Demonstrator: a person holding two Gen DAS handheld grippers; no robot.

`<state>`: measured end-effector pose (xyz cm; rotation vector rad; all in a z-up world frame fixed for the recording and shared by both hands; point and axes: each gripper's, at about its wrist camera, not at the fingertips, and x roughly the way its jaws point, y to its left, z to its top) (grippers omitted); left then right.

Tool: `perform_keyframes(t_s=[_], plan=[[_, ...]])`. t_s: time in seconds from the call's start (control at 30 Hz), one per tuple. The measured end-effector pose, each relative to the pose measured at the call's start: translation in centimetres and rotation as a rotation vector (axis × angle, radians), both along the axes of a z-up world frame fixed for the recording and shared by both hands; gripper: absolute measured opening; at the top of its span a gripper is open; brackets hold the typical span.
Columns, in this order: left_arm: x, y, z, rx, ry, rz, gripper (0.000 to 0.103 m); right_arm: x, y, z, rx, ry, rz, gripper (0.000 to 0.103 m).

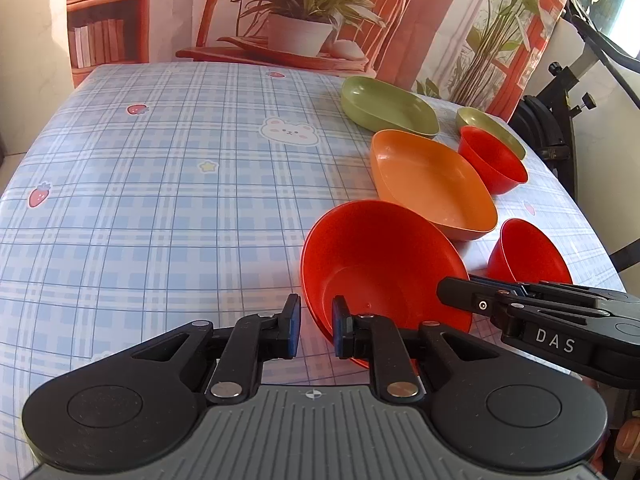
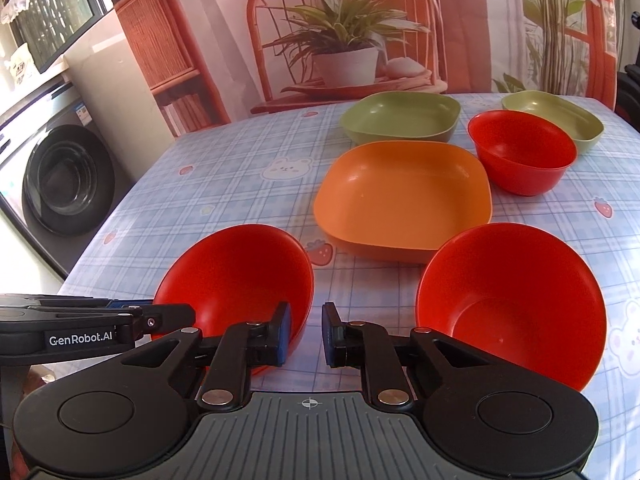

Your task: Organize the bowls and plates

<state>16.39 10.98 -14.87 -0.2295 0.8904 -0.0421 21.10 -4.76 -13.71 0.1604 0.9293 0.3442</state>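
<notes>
Three red bowls, an orange square plate and two green square plates sit on the checked tablecloth. My left gripper (image 1: pixel 316 326) is open, its jaws straddling the left rim of the near-left red bowl (image 1: pixel 380 260). My right gripper (image 2: pixel 306 334) is open, its left finger inside that same bowl's right rim (image 2: pixel 236 276), its right finger outside. A second red bowl (image 2: pixel 516 300) sits just to its right. The orange plate (image 2: pixel 404 196) lies behind, with a third red bowl (image 2: pixel 524 152) and the green plates (image 2: pixel 400 118) (image 2: pixel 556 116) farther back.
The tablecloth (image 1: pixel 160 200) stretches wide to the left of the dishes. A printed backdrop (image 2: pixel 340 40) stands at the table's far edge. A washing machine (image 2: pixel 60 176) is off the table's left side. A black stand (image 1: pixel 560 92) is at the right.
</notes>
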Motion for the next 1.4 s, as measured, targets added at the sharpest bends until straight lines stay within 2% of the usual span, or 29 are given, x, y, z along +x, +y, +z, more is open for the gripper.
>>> perform_keyframes(t_s=[0.17, 0.5, 0.8, 0.97, 1.17, 1.3, 1.4], plan=[[-0.6, -1.0, -0.1, 0.046, -0.007, 0.017, 0.014, 0.0, -0.2, 0.0, 0.034, 0.008, 0.008, 0.009], [-1.3, -1.2, 0.2, 0.050, -0.009, 0.021, 0.014, -0.2, -0.9, -0.1, 0.072, 0.022, -0.007, 0.007], [-1.4, -1.5, 1.9, 0.049, -0.048, 0.008, 0.014, -0.9, -1.5, 1.3, 0.087, -0.039, -0.019, 0.007], [-0.6, -2.4, 3.6, 0.058, -0.074, -0.018, 0.013, -1.2, -2.4, 3.1, 0.098, -0.098, -0.050, 0.007], [1.3, -6.1, 6.1, 0.082, -0.138, -0.106, 0.014, -1.8, -5.8, 5.8, 0.117, -0.188, -0.139, 0.006], [3.2, -9.1, 5.9, 0.085, -0.138, -0.154, 0.014, -2.1, -8.9, 6.3, 0.108, -0.205, -0.223, 0.007], [4.1, -10.9, 5.2, 0.072, -0.131, -0.184, 0.014, -2.4, -10.9, 5.9, 0.094, -0.185, -0.269, 0.007]])
